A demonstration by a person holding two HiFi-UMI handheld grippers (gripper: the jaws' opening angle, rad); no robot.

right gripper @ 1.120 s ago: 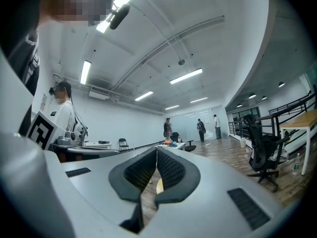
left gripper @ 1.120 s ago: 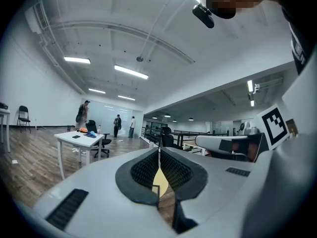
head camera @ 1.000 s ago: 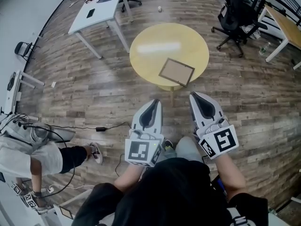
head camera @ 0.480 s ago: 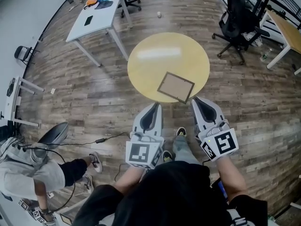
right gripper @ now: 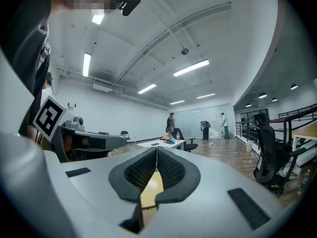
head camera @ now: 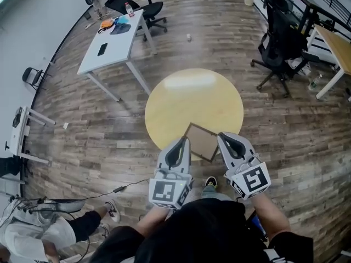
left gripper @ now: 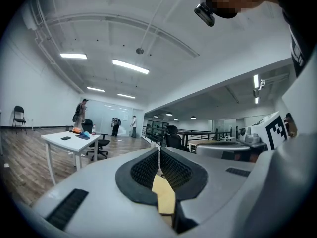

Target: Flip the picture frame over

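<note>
The picture frame (head camera: pixel 202 141) lies flat on the round yellow table (head camera: pixel 192 100), close to its near edge; it shows a brown face inside a dark border. My left gripper (head camera: pixel 183 140) is shut and empty, and its tip is at the frame's left side. Shut and empty too, my right gripper (head camera: pixel 223 137) has its tip at the frame's right side. I cannot tell whether either tip touches the frame. In the left gripper view the left gripper (left gripper: pixel 159 148) shows only a sliver of yellow table between its jaws. The right gripper (right gripper: pixel 156 149) shows the same in its own view.
A white table (head camera: pixel 109 43) with small items stands at the back left, with a black office chair (head camera: pixel 145 7) behind it. Another black chair (head camera: pixel 282 45) and a wooden desk (head camera: pixel 335 37) are at the right. A person (head camera: pixel 38 237) sits on the floor at the lower left.
Both grippers have moved forward to the table. The table and frame now lie much closer, and the gripper tips flank the frame. Both grippers stay shut.
</note>
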